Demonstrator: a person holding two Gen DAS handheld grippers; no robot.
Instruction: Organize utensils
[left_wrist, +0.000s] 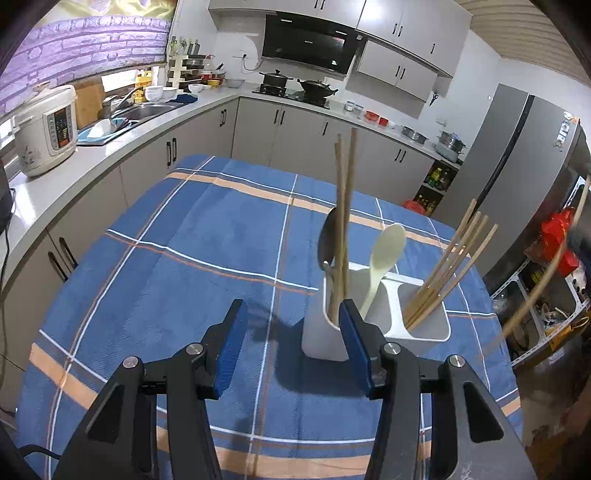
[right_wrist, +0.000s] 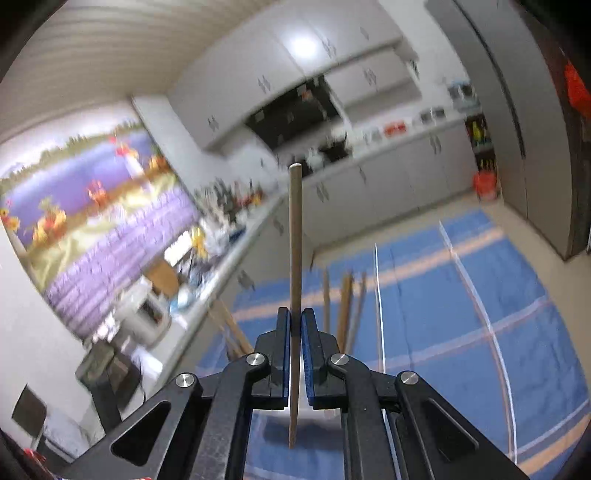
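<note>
A white two-compartment holder (left_wrist: 424, 325) stands on the blue checked tablecloth (left_wrist: 184, 258). Its left compartment holds two wooden chopsticks (left_wrist: 345, 206), a metal spoon (left_wrist: 327, 240) and a cream plastic spoon (left_wrist: 384, 254). Several chopsticks (left_wrist: 447, 269) lean in the right compartment. My left gripper (left_wrist: 293, 314) is open just in front of the holder's left corner, with its right finger overlapping the holder's wall. My right gripper (right_wrist: 295, 317) is shut on a single wooden chopstick (right_wrist: 295, 240), held upright above the table. That chopstick appears blurred at the right edge (left_wrist: 535, 295) of the left wrist view.
A kitchen counter (left_wrist: 110, 147) with a rice cooker (left_wrist: 48, 129), a sink and a stove runs along the left and back. A grey fridge (left_wrist: 517, 177) stands at the right, with a cluttered shelf beside it. Chopstick tops (right_wrist: 345, 299) show below my right gripper.
</note>
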